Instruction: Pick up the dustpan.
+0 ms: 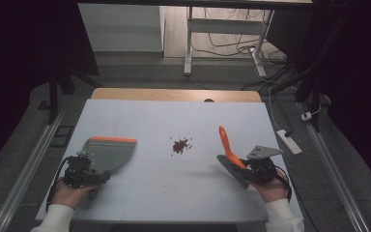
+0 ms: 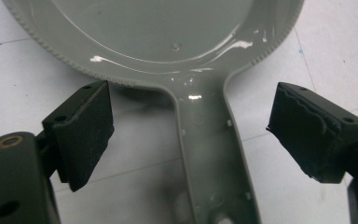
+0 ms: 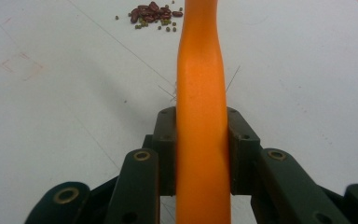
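So the left claw (image 1: 92, 170) sits at the near left of the table (image 1: 164, 193), right behind the grey dustpan (image 1: 110, 152). The dustpan lies flat on the table, its orange front lip pointing away from the person and its handle running back toward the claw. In the left gripper view the dustpan's handle (image 2: 209, 154) comes straight down the middle between the two black pads, but the claw is spread wide: there's bare table showing on both sides of the handle and neither pad touches it. The round back wall of the pan sits just past the pad tips.

The right claw (image 3: 200, 140) is a different story, it's pinching the orange handle of the brush (image 1: 228, 147). In the right gripper view the handle (image 3: 200, 93) runs up between the pads and both pads are pressed tight against its sides, no gap at all. From the high view the orange handle sticks up and away from the person, tilted a bit left, while the dark bristle end hangs low, close to the table just left of the hand. Can't tell if the bristles actually touch the surface.

The little pile of reddish-brown beans (image 1: 180, 145), with some small green ones mixed in, lies mid-table between the two tools, apart from both. In the right gripper view the beans (image 3: 151, 14) show up just left of the brush handle, further out on the table.
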`<state>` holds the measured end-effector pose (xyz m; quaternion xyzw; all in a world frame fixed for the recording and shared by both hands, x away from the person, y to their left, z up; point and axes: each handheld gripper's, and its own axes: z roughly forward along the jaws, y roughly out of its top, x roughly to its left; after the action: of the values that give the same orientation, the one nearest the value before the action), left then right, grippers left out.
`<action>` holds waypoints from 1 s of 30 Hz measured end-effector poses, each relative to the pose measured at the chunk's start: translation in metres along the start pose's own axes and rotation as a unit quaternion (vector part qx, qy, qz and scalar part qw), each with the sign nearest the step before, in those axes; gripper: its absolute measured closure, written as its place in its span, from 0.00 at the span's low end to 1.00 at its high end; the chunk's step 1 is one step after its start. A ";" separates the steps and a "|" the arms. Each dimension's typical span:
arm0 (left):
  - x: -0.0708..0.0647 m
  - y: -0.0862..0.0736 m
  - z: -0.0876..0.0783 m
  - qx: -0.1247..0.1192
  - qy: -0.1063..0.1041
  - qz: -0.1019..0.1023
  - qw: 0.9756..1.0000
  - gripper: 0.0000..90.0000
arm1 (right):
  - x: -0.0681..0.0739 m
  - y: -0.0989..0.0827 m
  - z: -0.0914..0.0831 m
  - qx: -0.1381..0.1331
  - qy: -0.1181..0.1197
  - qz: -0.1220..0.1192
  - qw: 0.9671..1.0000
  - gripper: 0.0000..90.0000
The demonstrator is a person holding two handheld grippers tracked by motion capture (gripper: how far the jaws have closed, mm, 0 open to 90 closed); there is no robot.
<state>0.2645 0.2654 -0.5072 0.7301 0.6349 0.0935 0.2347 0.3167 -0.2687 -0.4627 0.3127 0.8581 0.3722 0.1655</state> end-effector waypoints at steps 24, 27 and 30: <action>0.010 -0.005 0.013 0.005 -0.024 -0.023 0.999 0.52 | -0.001 -0.001 0.000 0.004 -0.005 0.002 1.000 0.78; 0.010 -0.005 0.014 0.003 -0.033 -0.021 0.999 0.56 | -0.002 -0.001 0.000 0.005 -0.006 0.004 1.000 0.78; 0.010 -0.005 0.013 -0.008 -0.032 -0.022 0.999 0.68 | -0.002 -0.001 0.000 0.005 -0.006 0.004 1.000 0.78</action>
<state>0.2671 0.2723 -0.5228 0.7170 0.6420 0.0695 0.2626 0.3175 -0.2710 -0.4633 0.3193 0.8575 0.3670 0.1672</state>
